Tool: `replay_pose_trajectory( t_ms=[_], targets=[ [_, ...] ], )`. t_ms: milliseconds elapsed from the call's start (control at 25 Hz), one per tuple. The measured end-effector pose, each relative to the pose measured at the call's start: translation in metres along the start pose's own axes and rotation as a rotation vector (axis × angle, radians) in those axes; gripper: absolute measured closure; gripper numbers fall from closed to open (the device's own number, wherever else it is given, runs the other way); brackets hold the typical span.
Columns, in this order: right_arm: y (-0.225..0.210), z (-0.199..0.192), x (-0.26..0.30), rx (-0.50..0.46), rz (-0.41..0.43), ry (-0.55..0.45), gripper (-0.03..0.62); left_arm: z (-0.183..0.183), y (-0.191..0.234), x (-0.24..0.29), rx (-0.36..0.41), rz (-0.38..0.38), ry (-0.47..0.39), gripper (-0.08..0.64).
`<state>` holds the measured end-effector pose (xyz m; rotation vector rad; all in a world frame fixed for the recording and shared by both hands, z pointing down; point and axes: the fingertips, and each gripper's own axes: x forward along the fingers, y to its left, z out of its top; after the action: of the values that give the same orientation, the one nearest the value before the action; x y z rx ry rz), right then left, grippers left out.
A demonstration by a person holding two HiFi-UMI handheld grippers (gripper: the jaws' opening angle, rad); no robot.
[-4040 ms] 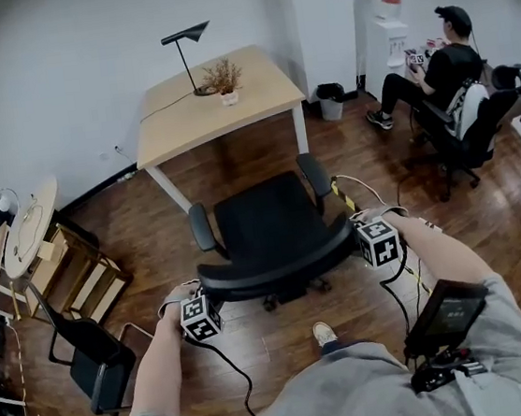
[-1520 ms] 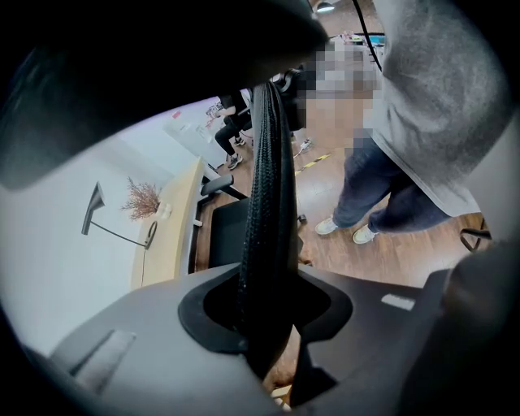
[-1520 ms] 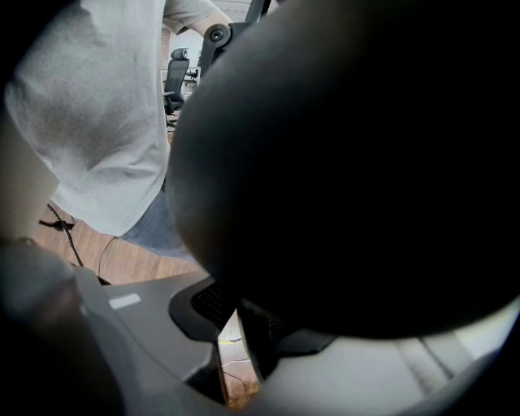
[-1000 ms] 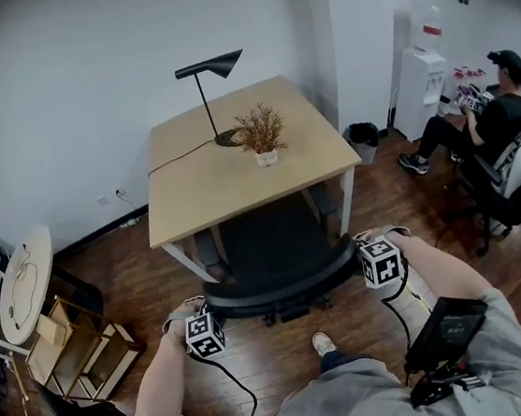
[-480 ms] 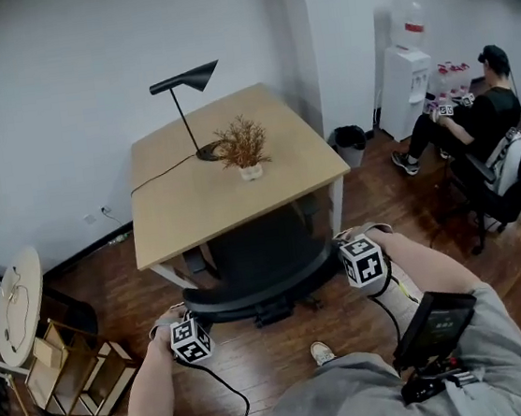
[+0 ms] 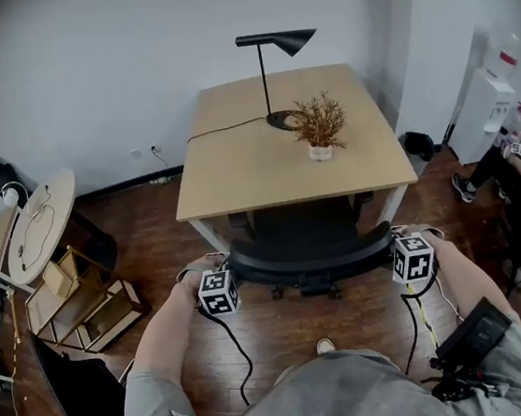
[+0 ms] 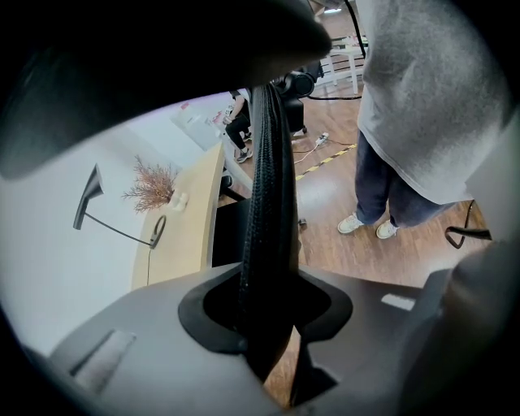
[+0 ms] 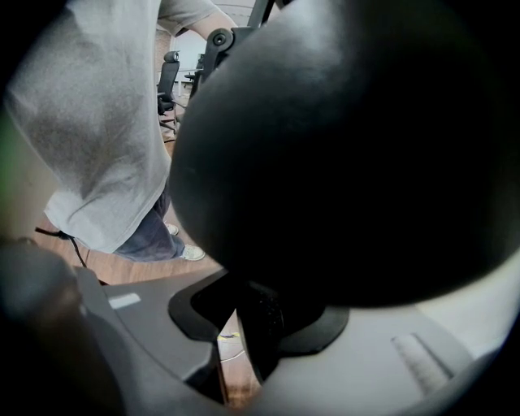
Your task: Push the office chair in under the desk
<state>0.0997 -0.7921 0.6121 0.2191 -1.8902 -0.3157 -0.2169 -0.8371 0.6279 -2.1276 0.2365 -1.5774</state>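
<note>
One office chair (image 6: pixel 309 251), seat tucked under the one tabletop (image 6: pixel 237 172), back poking out at the near edge. Two tongs on it: left tongs (image 6: pixel 225 282) and right tongs (image 6: pixel 398 249), each clamped narrow on a side of the chair's back. Up top, one lamp (image 6: pixel 278 42) and one dried plant (image 6: pixel 318 122).

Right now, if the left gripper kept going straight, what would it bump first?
The chair back. The left gripper is clamped on its edge, so it would likely just push that.
</note>
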Motion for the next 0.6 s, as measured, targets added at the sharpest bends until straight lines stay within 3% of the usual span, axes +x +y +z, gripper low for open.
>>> replay_pose_trajectory(
  t_ms=[600],
  targets=[
    [-0.067, -0.018, 0.020, -0.015, 0.015, -0.028, 0.449, -0.009, 0.056, 0.031, -0.035, 0.012, 0.013, 0.457]
  ],
)
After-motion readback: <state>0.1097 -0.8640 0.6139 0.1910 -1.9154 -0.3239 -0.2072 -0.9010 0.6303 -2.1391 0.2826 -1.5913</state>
